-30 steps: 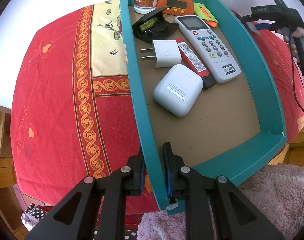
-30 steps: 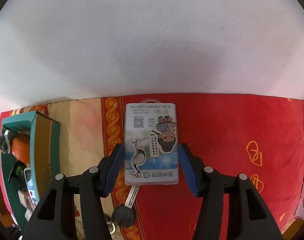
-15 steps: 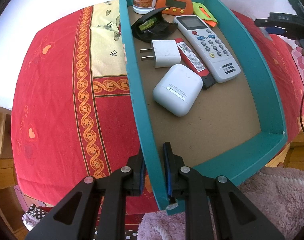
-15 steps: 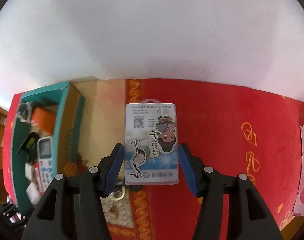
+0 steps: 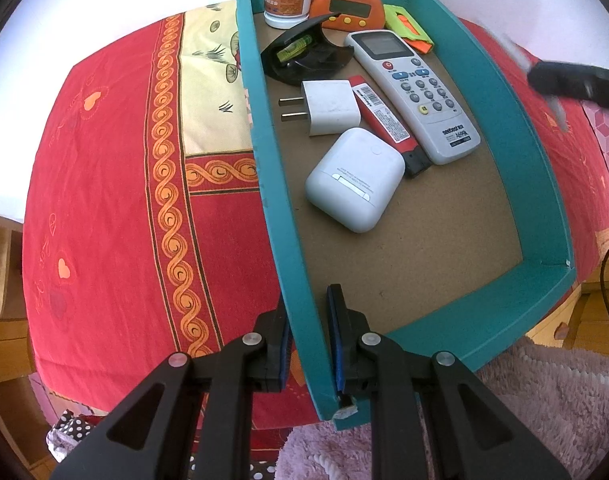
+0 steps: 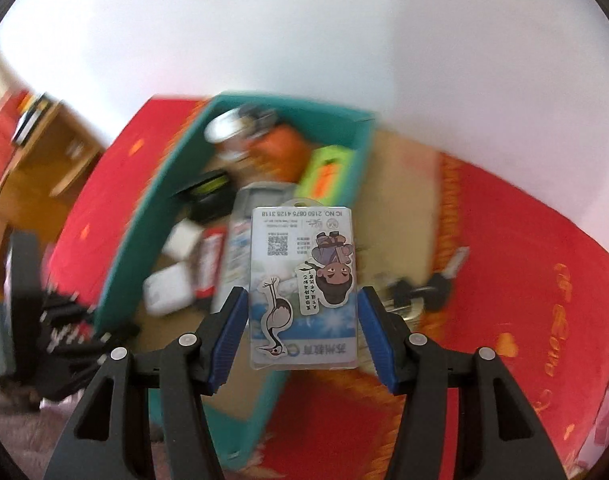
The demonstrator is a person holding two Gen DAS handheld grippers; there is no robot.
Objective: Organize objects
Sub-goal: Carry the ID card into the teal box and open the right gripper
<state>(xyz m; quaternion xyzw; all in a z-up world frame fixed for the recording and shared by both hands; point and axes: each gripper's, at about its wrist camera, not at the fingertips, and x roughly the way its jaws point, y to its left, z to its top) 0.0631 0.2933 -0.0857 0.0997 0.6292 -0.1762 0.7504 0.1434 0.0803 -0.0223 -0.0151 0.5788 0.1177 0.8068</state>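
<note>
While the left gripper [image 5: 308, 334] pinches the teal box [image 5: 528, 168] wall, the right gripper [image 6: 303, 334] seemingly clamps a glossy card [image 6: 303, 288].

Bench [image 5: 116, 208] covered with a red cloth bearing orange scroll borders, heart motifs and a cream panel. Resting directly on it: a teal box [image 5: 516, 120] with brown floor, overhanging the near edge. To the box's right on the cloth, a dark-headed key [image 6: 440, 286] with metal ring; detail blurred.
</note>
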